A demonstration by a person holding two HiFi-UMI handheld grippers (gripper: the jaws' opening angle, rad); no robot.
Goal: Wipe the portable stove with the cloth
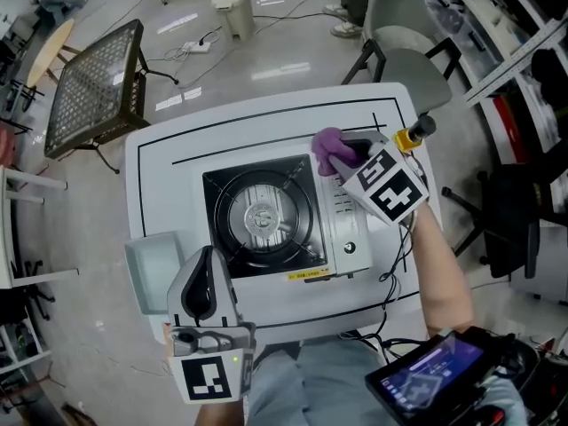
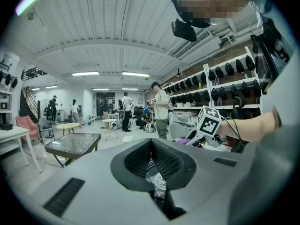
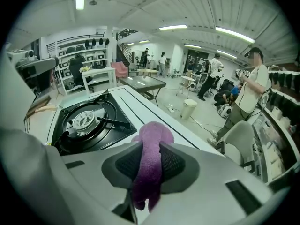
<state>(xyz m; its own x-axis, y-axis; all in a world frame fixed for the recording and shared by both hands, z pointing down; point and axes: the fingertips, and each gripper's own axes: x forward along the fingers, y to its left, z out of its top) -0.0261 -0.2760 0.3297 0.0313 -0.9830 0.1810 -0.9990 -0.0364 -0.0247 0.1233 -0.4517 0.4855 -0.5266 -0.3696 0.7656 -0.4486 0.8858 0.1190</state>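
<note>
The portable stove point(image 1: 348, 231), with a black burner pan and a silver control panel, sits mid-table. My right gripper point(image 1: 344, 160) is shut on the purple cloth point(image 1: 328, 147) over the stove's far right corner. In the right gripper view the cloth point(image 3: 151, 165) is pinched between the black pads point(image 3: 174, 163) and bulges past the gripper point(image 3: 150, 146), with the stove's burner point(image 3: 86, 121) to the left. My left gripper point(image 1: 210, 256) hovers at the stove's front left corner, jaws together and holding nothing. Its own view looks level across the room, with the left gripper point(image 2: 151, 143) in front.
A pale rectangular tray point(image 1: 153, 272) lies on the white table point(image 1: 169, 162) left of the stove. Thin cables point(image 1: 390, 278) run off the table's front right. A mesh-topped side table point(image 1: 93, 87), a bin point(image 1: 233, 7) and a chair point(image 1: 410, 56) stand on the floor beyond.
</note>
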